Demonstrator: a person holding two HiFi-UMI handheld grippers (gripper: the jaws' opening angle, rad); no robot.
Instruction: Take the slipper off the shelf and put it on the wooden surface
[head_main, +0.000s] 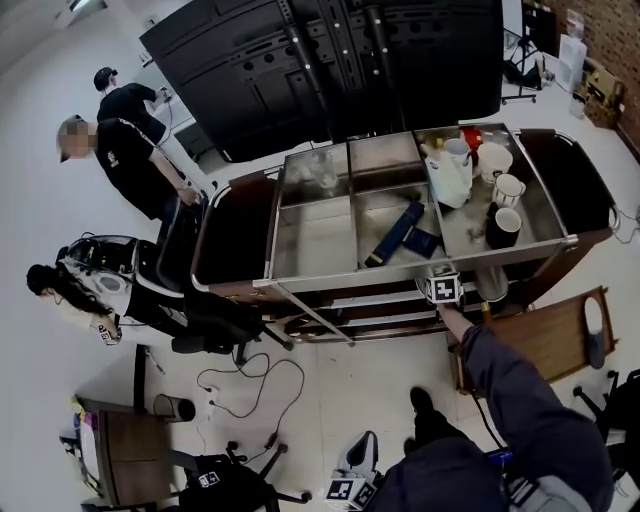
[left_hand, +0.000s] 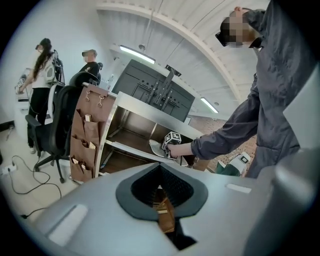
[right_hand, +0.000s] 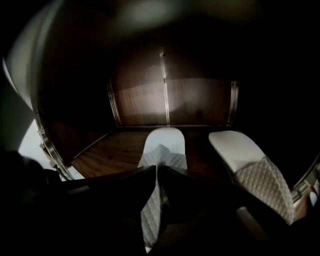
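One slipper sits on wooden shelf, quilted upper pinched in right gripper | second slipper lies beside | left gripper closed, empty

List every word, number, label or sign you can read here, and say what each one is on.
No text here is legible.
On the black-and-white marker cube of the right tool: square patterns only, no letters.
On the white jacket at far left: print too blurred to read.
On the white quilted slipper held in the right tool: no label visible.
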